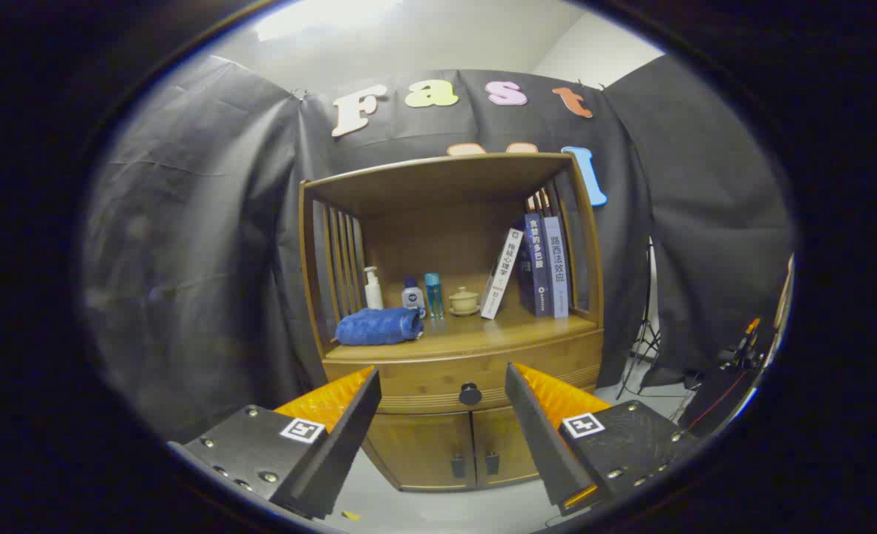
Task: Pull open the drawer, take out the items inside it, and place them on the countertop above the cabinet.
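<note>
Drawer (438, 378): shut, front flush with the cabinet face, under the countertop and above the two small doors; beyond the fingertips, well apart from them.
Gripper (442, 380): spread wide, nothing held, both fingers free in the air; aimed at the cabinet front, roughly level with the drawer.
Knob (470, 394): dark, round, centred on the drawer front; seen through the gap between the fingers, a little nearer the right one, not touched.
Countertop (483, 337): wooden shelf surface above the drawer, partly taken up already.
On countertop, left: rolled blue towel (379, 326) near the front edge; behind it a white pump bottle (372, 288).
On countertop, middle: two small bottles (422, 295) and a lidded cup (464, 300) on a saucer, toward the back.
On countertop, right: books (542, 263), one leaning, the others upright against the side slats.
Free room: bare wood along the front edge, middle to right.
Doors (472, 445): shut, small handles at the seam; no part of the task.
Drawer contents: hidden, cannot tell.
Step in hand: approach, judged; pull not yet begun.
Next move, judged: forward toward the knob, slight shift right to centre it in the gap, close on it, then a straight pull back.
Risk, judged: small round knob, easy to slip off if gripped off-centre.
</note>
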